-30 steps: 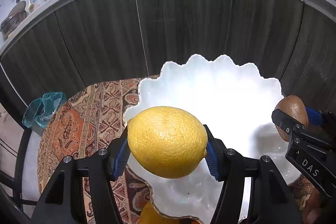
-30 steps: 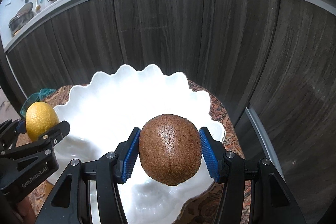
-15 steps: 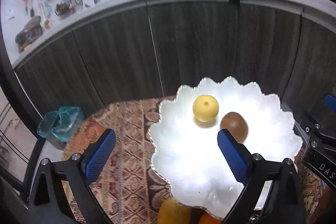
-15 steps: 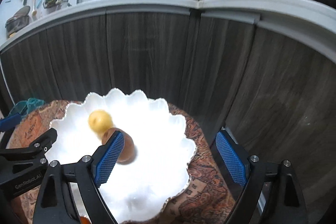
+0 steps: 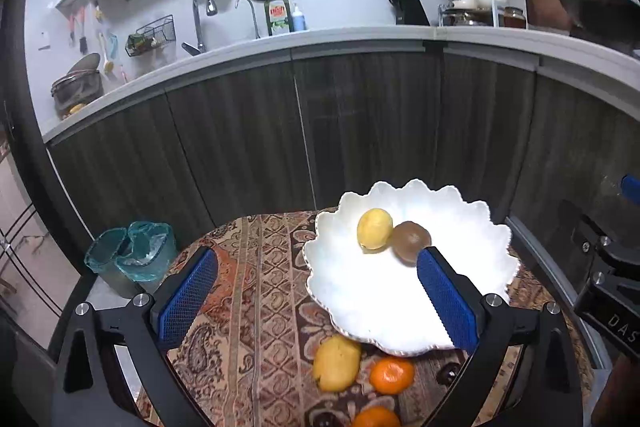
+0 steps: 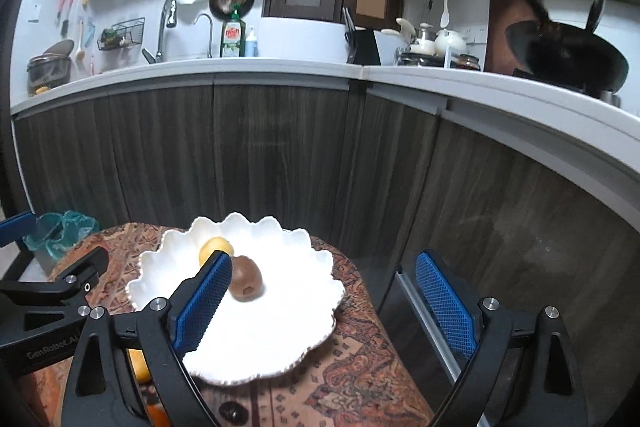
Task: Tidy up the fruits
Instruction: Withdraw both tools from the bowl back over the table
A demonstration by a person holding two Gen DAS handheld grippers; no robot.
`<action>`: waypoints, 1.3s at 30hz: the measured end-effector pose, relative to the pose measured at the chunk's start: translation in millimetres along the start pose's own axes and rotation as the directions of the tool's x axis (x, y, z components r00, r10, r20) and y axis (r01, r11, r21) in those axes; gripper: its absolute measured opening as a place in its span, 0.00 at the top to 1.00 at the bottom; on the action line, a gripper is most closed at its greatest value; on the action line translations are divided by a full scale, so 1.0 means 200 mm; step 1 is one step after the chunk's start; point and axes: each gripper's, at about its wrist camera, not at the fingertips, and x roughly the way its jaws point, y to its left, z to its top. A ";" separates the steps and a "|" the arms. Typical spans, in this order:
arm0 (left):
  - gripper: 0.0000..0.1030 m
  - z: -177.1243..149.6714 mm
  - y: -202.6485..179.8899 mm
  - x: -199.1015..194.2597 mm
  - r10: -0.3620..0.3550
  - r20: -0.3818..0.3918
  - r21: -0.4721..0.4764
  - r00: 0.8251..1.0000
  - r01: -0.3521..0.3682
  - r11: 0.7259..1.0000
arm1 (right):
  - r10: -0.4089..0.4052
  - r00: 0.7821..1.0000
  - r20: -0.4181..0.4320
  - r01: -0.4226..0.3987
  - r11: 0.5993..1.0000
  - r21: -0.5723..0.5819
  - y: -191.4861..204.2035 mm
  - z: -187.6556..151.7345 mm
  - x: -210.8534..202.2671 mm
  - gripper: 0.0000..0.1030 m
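the left tool (image 5: 316,297) is hanging spread and empty, its near fruits, a lemon (image 5: 337,367) and an orange (image 5: 392,375), lying on the table (image 5: 256,307) just below-right; the right tool (image 6: 324,307), jaws opening and empty, is sitting farther right of them.

bowl (image 5: 472,291) white | lemon (image 5: 374,229) yellow | kiwi (image 5: 411,240) brown | tablecloth (image 5: 256,291) paisley

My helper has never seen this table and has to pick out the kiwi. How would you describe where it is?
Find the round table with the patterned cloth, then the white scalloped bowl on it. Two fruits lie touching inside: the kiwi is the brown, fuzzy one, beside the smooth yellow lemon.
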 end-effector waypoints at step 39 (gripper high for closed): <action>0.12 -0.70 -0.16 -0.26 -0.053 -0.142 0.020 0.989 0.057 0.998 | 0.059 0.978 -0.201 -0.051 0.998 0.041 -0.14 -0.61 -0.27 0.08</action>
